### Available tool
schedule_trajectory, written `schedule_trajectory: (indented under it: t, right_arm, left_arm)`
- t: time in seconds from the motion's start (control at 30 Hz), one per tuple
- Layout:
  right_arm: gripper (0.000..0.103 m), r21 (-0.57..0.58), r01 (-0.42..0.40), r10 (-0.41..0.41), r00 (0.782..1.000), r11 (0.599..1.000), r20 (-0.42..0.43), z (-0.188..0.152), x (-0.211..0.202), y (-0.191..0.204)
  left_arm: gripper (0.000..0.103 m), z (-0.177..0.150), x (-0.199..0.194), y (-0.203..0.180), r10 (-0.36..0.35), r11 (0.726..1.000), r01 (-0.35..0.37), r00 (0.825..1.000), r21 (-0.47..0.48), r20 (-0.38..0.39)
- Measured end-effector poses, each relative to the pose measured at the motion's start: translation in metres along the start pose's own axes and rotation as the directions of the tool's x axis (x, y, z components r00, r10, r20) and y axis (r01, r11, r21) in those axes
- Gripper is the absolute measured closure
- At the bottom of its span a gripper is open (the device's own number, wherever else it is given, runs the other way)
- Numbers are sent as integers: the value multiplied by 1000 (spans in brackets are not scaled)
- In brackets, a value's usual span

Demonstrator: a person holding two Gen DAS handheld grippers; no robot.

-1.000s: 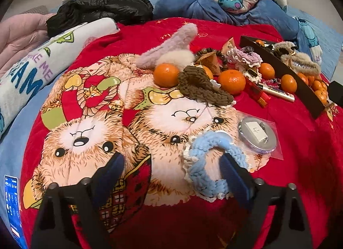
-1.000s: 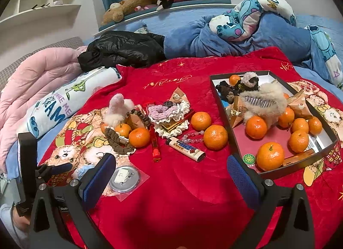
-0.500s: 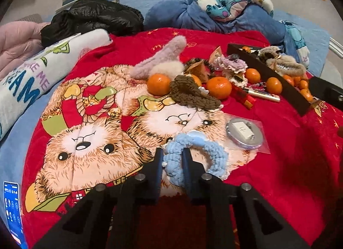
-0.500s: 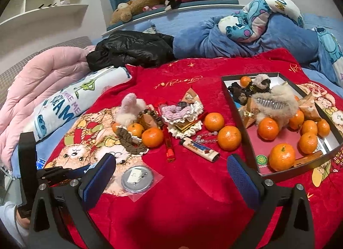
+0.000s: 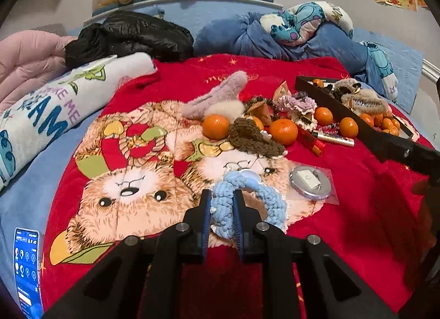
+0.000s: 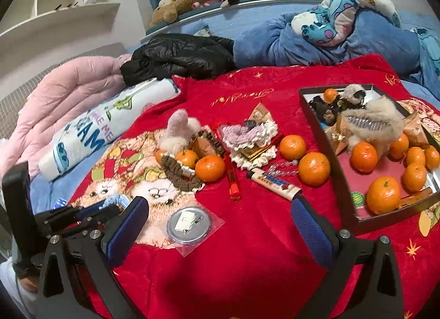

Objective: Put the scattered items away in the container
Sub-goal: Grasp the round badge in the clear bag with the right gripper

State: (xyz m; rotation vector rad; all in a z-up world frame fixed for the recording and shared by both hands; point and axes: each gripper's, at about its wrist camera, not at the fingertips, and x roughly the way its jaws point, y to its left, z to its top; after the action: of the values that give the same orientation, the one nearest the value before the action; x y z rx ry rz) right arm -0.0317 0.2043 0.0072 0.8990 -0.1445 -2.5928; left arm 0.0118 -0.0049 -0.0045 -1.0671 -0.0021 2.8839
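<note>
Left gripper clamped on scrunchie; right gripper wide open, empty.
Left wrist: my left gripper [image 5: 222, 218] has just closed, pads pinching the blue knitted scrunchie [image 5: 244, 203] above the red blanket [image 5: 357, 209]. Right wrist: my right gripper [image 6: 220, 225] gapes over the blanket; the tray [image 6: 324, 132] sits right, holding oranges.

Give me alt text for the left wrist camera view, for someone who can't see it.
The left gripper is shut on a light blue crocheted scrunchie on a red bear-print blanket. Beyond lie a bagged round badge, a brown crocheted scrunchie and tangerines, with a dark tray of more tangerines at right.
</note>
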Motion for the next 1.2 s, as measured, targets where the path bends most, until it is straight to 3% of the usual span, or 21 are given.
schedule_trajectory:
  t: [0.13, 0.43, 0.6, 0.77, 0.9, 1.2]
  right_arm:
    - [0, -39, -17, 16, 999, 999, -29, -6, 9, 11]
    - [0, -83, -52, 45, 995, 995, -85, -11, 39, 34]
    - [0, -87, -64, 47, 982, 994, -183, -17, 69, 40]
    - [0, -88, -59, 38, 974, 994, -222, -22, 81, 41]
    - [0, -141, -16, -17, 973, 990, -231, -25, 86, 50]
    - [18, -116, 12, -36, 976, 993, -214, -24, 82, 43]
  left_arm:
    - [87, -2, 2, 2, 70, 998, -69, 996, 11, -48]
    - [87, -5, -11, 5, 21, 1000, -21, 1000, 10, -11]
    - [87, 2, -15, 7, 64, 998, -64, 998, 9, 6]
    - [87, 2, -17, 11, 78, 997, -78, 997, 7, -1]
    - [87, 2, -14, 11, 89, 996, -89, 996, 1, -13]
    - [87, 5, -13, 10, 86, 996, -86, 996, -19, -15]
